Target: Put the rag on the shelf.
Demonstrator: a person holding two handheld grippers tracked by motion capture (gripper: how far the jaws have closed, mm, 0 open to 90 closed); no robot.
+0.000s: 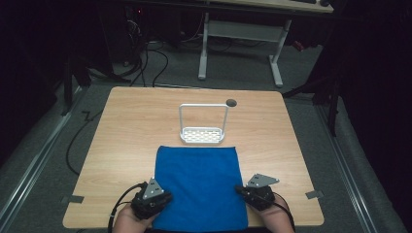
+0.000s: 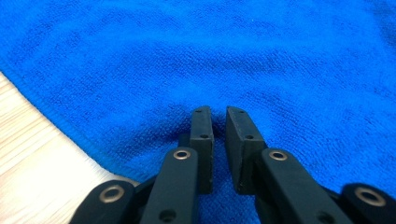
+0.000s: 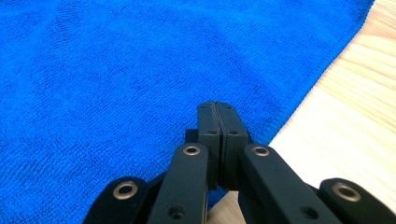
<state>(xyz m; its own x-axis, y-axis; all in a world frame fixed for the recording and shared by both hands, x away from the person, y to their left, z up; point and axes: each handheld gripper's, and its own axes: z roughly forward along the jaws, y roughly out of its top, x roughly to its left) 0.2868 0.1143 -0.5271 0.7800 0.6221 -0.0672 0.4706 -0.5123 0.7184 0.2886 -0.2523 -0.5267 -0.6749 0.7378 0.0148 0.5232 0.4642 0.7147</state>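
From the high view, one blue cloth [image 1: 198, 187] lies flat on the wooden bench [image 1: 126, 131], its near edge at the bench's front rim, and the two claws sit at its two sides — the left claw [image 1: 156, 196] at the cloth's left border, the right claw [image 1: 241, 190] at its right border, each with a grey three-cornered plate on top and a hand behind it. Beyond both claws, just past the cloth's far edge, stands one white rack [image 1: 202, 130] with a tall wire loop and a perforated base; one small dark round hole [image 1: 231, 102] in the bench lies farther off, to the right of the rack. No brand, label or writing can be read anywhere. In the left gripper view the left claw [image 2: 218, 112] rests on the blue cloth [image 2: 233, 60], its jaws nearly together with a narrow slit between them; whether cloth is caught in that slit I cannot tell — bare bench [image 2: 32, 154] shows to the claw's left. In the right gripper view the right claw [image 3: 218, 106] is pressed fully together over the blue cloth [image 3: 116, 74], beside its hem; whether it pinches the fabric is not clear, and bare bench [image 3: 345, 121] lies to its right.
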